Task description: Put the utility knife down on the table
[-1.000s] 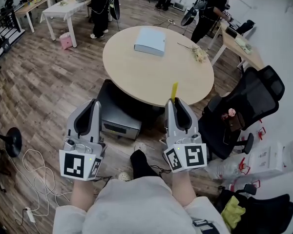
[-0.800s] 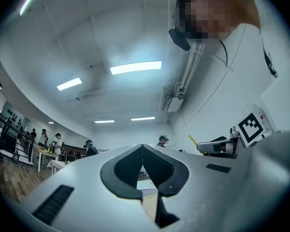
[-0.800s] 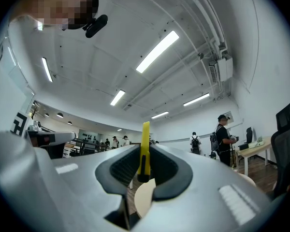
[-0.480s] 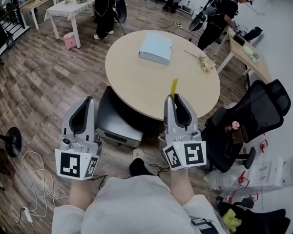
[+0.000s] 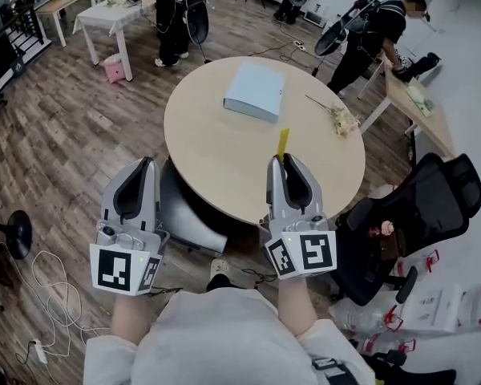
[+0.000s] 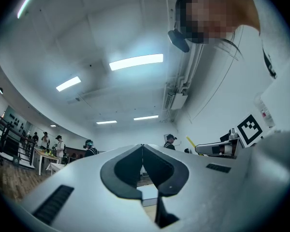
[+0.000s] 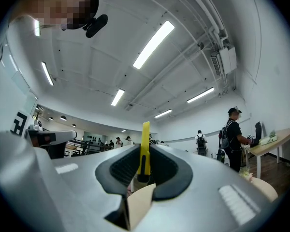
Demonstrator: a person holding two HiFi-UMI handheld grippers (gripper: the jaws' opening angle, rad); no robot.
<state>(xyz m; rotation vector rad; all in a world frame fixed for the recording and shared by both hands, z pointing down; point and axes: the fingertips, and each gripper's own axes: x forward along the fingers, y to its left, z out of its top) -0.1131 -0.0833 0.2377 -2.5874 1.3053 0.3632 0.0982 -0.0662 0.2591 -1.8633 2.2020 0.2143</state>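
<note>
Right gripper (image 7: 144, 151) is clamping down on the knife (image 7: 145, 144). The yellow body is standing upright between the jaws, pinched near its lower end, and the rest is poking out past the tips. Nothing else is sitting in there with it.

From the head view the knife is pointing straight ahead of those jaws, toward the round table (image 5: 224, 151). It's being held up in the air, not resting on anything. Whether the tip is actually hanging over the near rim or stopping just short, I can't tell from this angle.

Left gripper (image 6: 142, 149) is doing nothing much. Its jaws are pressing together at the tips with nothing caught between them. It's hanging level with the right one, well off to its left, with the table's near rim lying ahead of it.

On the table, well beyond the right jaws, a pale blue box (image 5: 254, 91) is lying flat, and some flowers (image 5: 337, 117) are lying further out to the right of the knife's line. A black chair (image 5: 421, 207) is sitting off to the right of the right gripper.
</note>
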